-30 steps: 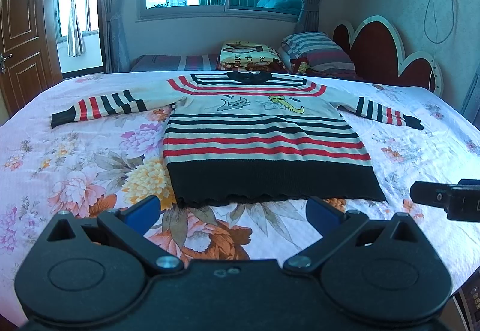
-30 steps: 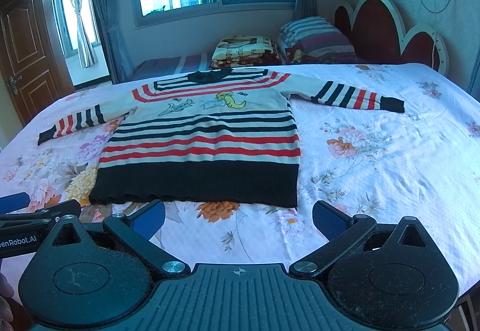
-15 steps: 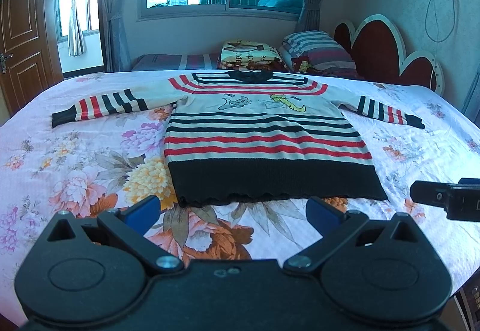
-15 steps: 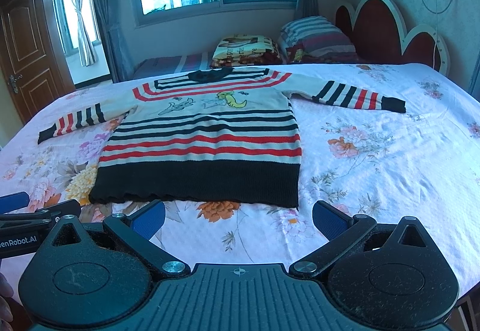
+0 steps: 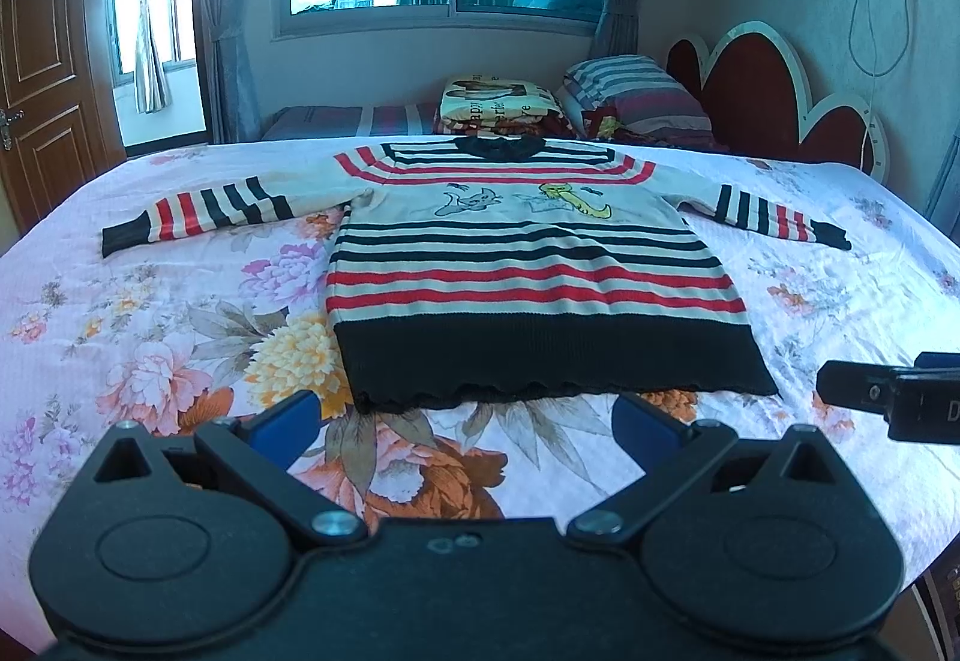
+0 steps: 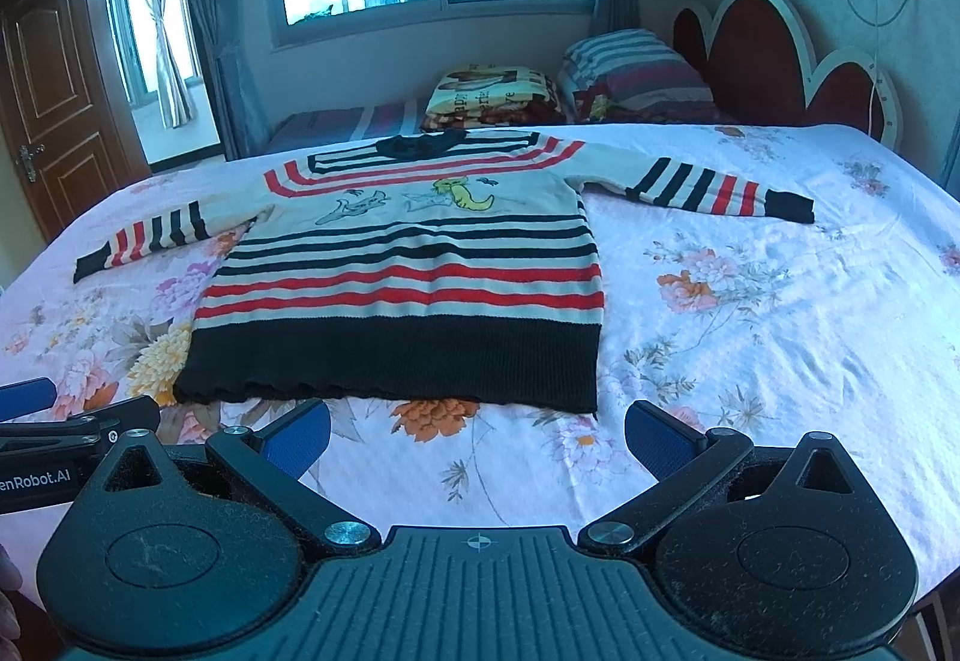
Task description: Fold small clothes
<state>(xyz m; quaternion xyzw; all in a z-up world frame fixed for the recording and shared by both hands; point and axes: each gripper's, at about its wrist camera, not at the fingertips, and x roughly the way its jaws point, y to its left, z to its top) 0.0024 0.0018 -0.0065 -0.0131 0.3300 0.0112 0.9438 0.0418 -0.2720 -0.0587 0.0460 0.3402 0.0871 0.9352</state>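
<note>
A small striped sweater (image 5: 528,265) (image 6: 414,271), cream with red and black bands and a black hem, lies flat on the bed with both sleeves spread out. My left gripper (image 5: 465,424) hovers open just short of the hem's left half, nothing between its blue pads. My right gripper (image 6: 477,430) is open too, in front of the hem's right corner, holding nothing. Each gripper's tip shows at the edge of the other's view: the right gripper (image 5: 888,397) and the left gripper (image 6: 72,421).
The bed has a pink floral sheet (image 5: 150,349) (image 6: 750,313). A folded blanket (image 5: 492,100) and a striped pillow (image 5: 636,85) sit at the far side by the red headboard (image 5: 774,103). A wooden door (image 5: 36,61) stands at left.
Both views have edged slightly closer to the sweater's hem; the grippers stay open and the sweater has not moved.
</note>
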